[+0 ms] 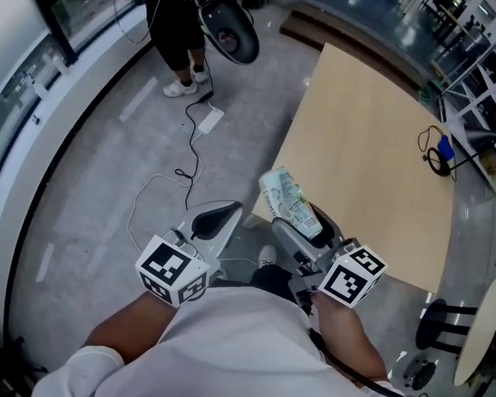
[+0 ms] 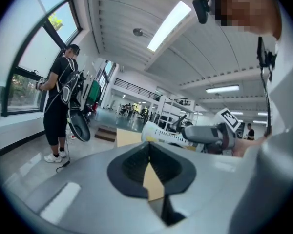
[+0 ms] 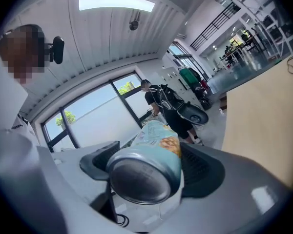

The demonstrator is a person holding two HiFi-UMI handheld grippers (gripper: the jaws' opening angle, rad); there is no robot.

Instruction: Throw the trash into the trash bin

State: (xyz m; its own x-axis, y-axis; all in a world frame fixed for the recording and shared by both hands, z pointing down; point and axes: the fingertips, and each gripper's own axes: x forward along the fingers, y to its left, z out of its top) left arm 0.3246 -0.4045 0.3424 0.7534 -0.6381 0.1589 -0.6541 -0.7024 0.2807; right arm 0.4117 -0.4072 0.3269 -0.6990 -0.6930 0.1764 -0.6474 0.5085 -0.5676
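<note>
A pale blue drink can (image 1: 288,200) with printed fruit is the trash. My right gripper (image 1: 302,222) is shut on it, holding it above the floor by the near left corner of the beige table (image 1: 372,147). In the right gripper view the can (image 3: 147,168) fills the gap between the dark pads, its metal end toward the camera. To its left my left gripper (image 1: 222,214) is shut with nothing in it, and in the left gripper view its tips (image 2: 147,147) meet. That view also shows the can (image 2: 162,133) off to the right. No trash bin shows in any view.
A person in black (image 1: 175,23) stands at the far left beside a black rounded machine (image 1: 231,27). A white power strip (image 1: 207,121) and cables (image 1: 186,172) lie on the grey floor. A blue item with a black cord (image 1: 441,151) rests on the table's right edge. A round stand (image 1: 478,329) is at lower right.
</note>
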